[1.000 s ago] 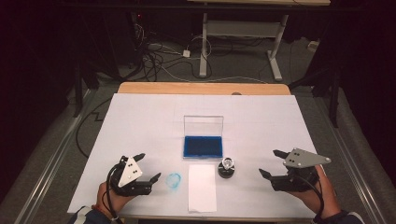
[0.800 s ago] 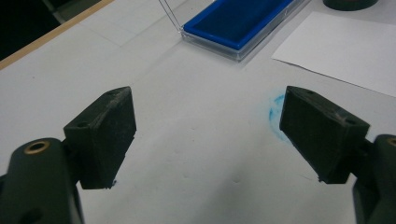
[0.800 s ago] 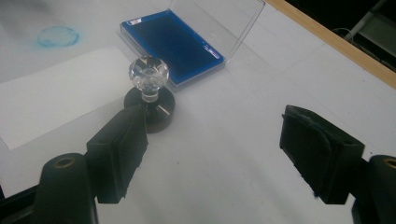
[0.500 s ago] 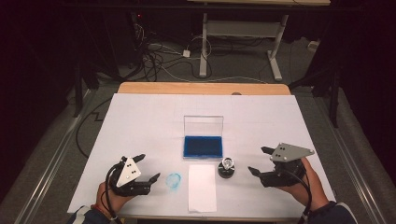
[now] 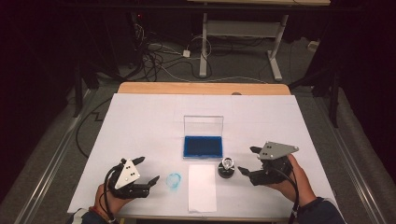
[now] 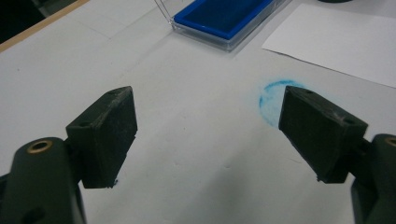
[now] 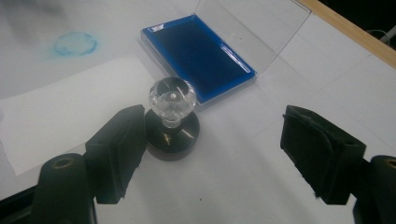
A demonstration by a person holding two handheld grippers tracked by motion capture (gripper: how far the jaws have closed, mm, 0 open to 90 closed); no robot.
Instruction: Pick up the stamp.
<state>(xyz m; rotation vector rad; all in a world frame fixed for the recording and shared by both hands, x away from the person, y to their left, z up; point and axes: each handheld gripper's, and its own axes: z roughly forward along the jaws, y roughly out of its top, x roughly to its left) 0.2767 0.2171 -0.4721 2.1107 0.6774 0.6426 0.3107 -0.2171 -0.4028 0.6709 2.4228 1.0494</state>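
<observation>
A stamp (image 5: 227,167) with a clear faceted knob and a round black base stands upright on the white table cover, just in front of an open blue ink pad (image 5: 202,145). My right gripper (image 5: 246,159) is open just right of the stamp. In the right gripper view the stamp (image 7: 172,121) stands close ahead of the left jaw, untouched, with the gripper (image 7: 215,121) empty. My left gripper (image 5: 147,169) is open and empty at the front left. Its jaws have just closed a little. In its own view the left gripper (image 6: 210,102) points at a blue ink smudge (image 6: 271,100).
A white paper sheet (image 5: 202,186) lies between the two hands near the table's front edge, with the smudge (image 5: 173,181) to its left. The ink pad's clear lid (image 5: 203,125) stands upright behind it. The wooden table edge (image 5: 201,87) lies at the back.
My right gripper has moved left across the table toward the stamp. The left hand has stayed in place.
</observation>
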